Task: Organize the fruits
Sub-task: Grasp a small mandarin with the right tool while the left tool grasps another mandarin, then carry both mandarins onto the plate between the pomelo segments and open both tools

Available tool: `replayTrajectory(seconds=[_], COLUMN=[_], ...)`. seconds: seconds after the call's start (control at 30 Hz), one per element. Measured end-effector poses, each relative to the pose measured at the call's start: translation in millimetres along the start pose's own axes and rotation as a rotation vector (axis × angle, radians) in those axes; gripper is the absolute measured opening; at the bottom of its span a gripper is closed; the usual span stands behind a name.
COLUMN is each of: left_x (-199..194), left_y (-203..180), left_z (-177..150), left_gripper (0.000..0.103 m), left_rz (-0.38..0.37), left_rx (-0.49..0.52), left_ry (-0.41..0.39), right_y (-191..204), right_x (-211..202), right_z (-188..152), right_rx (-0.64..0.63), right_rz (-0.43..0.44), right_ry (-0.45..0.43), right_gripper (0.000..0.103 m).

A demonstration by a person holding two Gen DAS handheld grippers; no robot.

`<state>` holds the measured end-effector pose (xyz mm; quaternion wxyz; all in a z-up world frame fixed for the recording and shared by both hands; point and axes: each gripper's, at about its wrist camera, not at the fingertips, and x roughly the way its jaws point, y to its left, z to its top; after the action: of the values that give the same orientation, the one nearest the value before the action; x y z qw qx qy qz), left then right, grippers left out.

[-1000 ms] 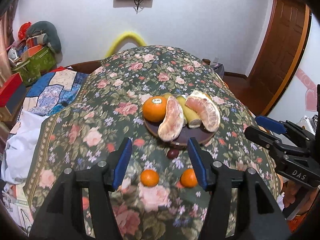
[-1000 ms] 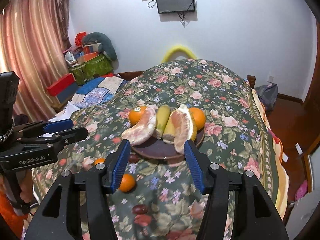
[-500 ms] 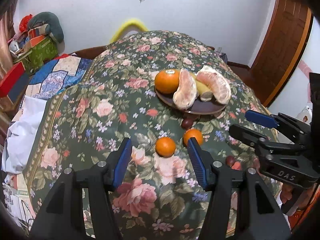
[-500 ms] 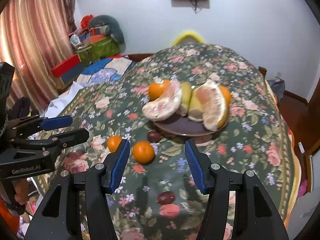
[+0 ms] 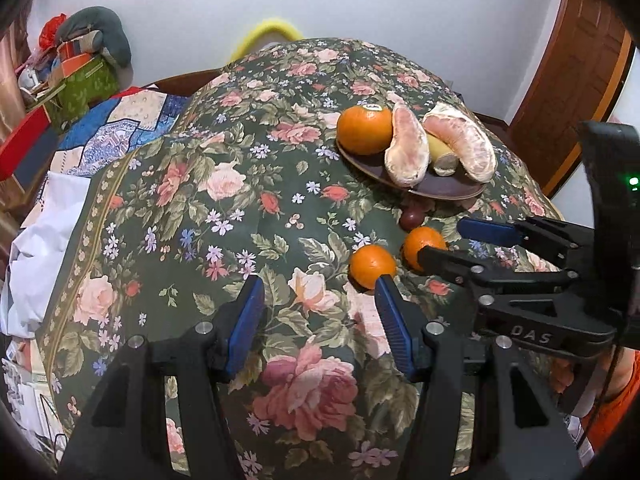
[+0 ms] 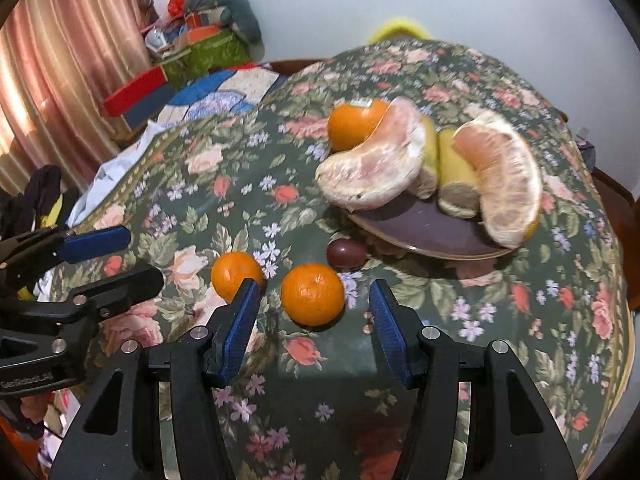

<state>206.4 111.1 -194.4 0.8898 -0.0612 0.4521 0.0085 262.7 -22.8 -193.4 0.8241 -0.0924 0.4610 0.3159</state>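
Right now, nearest the right wrist camera, the right gripper (image 6: 314,306) hangs low over the floral tablecloth (image 6: 500,300) with its jaws spread wide and nothing between the pads. One small mandarin (image 6: 313,294) sits in line with the gap, just ahead of the blue fingertips (image 6: 244,304); no contact that I can make out. Judged step: closing in on this mandarin to lift it to the plate.

To do it well: ease forward until the fruit's widest girth lies between the pads, keep the tips just clear of the cloth so the fabric does not bunch, then close gently, since the skin is soft and the fruit round and apt to roll. The left finger passes close by the second mandarin (image 6: 237,276); a nudge there could send it rolling.

Left gripper (image 5: 320,308): also spread wide, holding nothing, hovering over bare cloth. The second mandarin lies just off its right fingertip, outside the gap. It looks to be waiting.

Next out: a small dark round fruit (image 6: 346,255), possibly a plum or date, rests on the cloth against the plate's near edge.

Farther: dark plate (image 6: 432,236) carrying a large orange (image 6: 354,124), two peeled pomelo segments (image 6: 372,178) and what look like banana pieces (image 6: 456,184) between them. Free room shows on the near side of the plate; that seems the likeliest landing spot.
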Motion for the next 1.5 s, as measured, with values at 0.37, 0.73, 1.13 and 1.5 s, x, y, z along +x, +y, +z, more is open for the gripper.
replayTrajectory(seconds=[0.37,0.73,1.13,1.5], left_x=[12.5,34.0,57.0,60.0], left_y=[-3.2,-23.9,-37.3,-35.1], left_z=[-0.8,2.4,8.8,12.4], left_gripper=[0.057,0.054,0.042,0.033], left_rz=[-0.032,-0.06,-0.064,-0.057], left_rx=[0.002,0.012,0.026,0.016], left_ry=[0.024,0.055,0.085,0.077], right_y=[-0.8,-27.1,-52.0,-62.7], right_x=[9.5,-23.6,-27.1,-32.6], right_z=[-4.5,-9.4,-14.5,-18.3], right_rx=[-0.015,0.018,0.059,0.078], right_rz=[0.004,-0.018,-0.023,-0.027], right_ry=[0.019,-0.056,-0.073,-0.084], right_gripper=[0.034,0.034,0.034,0.034])
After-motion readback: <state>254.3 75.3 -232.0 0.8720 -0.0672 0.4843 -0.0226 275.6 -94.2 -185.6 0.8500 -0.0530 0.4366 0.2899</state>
